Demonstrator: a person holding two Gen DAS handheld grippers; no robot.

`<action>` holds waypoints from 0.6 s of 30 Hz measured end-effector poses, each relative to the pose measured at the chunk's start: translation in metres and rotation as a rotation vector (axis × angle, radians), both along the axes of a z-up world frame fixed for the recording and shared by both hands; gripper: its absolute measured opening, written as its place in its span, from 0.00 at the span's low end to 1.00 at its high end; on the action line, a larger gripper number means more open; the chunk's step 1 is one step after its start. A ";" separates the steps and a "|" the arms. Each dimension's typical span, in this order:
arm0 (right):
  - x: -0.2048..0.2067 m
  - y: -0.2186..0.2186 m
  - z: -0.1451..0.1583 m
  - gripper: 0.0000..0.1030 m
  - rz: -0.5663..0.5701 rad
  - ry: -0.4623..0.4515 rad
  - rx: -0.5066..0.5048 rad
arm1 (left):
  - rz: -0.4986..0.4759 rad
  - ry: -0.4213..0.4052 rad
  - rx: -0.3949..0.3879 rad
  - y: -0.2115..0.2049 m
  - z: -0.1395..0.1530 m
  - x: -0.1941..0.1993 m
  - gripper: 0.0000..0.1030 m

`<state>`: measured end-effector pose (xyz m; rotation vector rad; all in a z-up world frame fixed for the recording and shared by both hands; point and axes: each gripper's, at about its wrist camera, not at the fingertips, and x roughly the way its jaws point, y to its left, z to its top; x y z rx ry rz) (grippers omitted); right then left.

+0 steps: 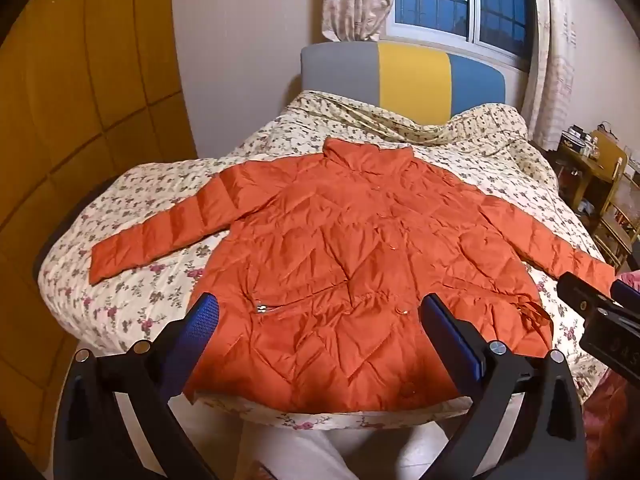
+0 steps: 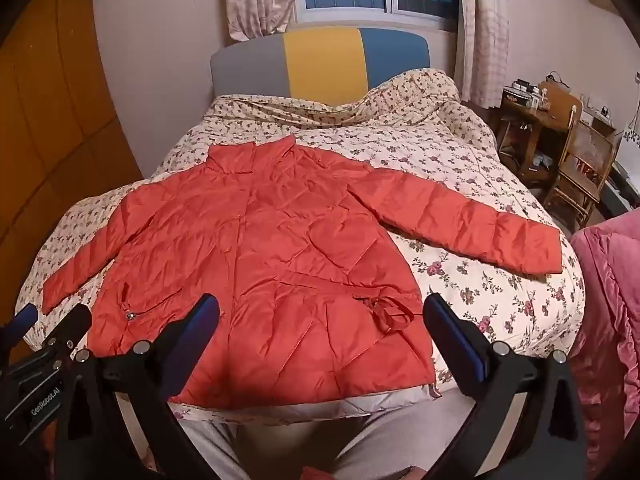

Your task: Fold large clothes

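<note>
One orange jacket (image 1: 360, 264), two gaping grippers (image 1: 320, 316).

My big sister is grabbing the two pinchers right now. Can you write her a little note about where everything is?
Left gripper: open, holding nothing, hovering over the jacket's hem.
Right gripper: open, holding nothing, also above the hem.
Orange puffer jacket: lying flat, front up, on the floral bedspread, collar toward the headboard, both sleeves spread out to the sides.
Done: jacket laid out; no fold made.
Left: fold the sleeves in, then fold the body.
</note>
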<state>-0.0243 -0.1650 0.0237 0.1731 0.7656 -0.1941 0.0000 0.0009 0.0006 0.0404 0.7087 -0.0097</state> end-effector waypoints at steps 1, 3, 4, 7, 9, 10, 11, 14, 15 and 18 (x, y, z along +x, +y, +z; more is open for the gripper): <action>-0.002 -0.002 0.001 0.98 -0.003 -0.023 0.017 | 0.008 -0.002 0.001 0.001 0.001 0.000 0.97; -0.002 -0.002 0.000 0.98 -0.006 -0.019 0.014 | -0.020 0.005 0.012 -0.002 0.001 0.000 0.97; -0.002 -0.002 0.000 0.98 -0.004 -0.018 0.015 | -0.023 0.005 0.014 -0.004 0.000 -0.001 0.97; -0.002 -0.002 0.000 0.98 -0.008 -0.010 0.012 | -0.029 0.009 0.010 -0.007 0.001 0.000 0.97; 0.002 0.001 0.003 0.98 0.002 -0.005 0.015 | -0.028 0.009 -0.007 -0.002 0.002 0.001 0.97; 0.001 0.000 0.002 0.98 0.000 -0.005 0.015 | -0.029 0.005 -0.001 -0.005 0.001 0.000 0.97; 0.000 0.000 0.002 0.98 0.000 -0.007 0.017 | -0.029 0.005 -0.001 -0.006 0.001 0.000 0.97; -0.005 -0.002 0.002 0.98 -0.002 -0.005 0.016 | -0.028 0.005 -0.017 -0.004 -0.001 -0.003 0.97; 0.001 -0.002 -0.001 0.98 0.000 0.005 0.013 | -0.028 0.007 -0.018 -0.003 -0.002 -0.001 0.97; 0.000 -0.002 -0.001 0.98 -0.001 0.009 0.012 | -0.029 0.009 -0.023 -0.003 -0.002 -0.001 0.97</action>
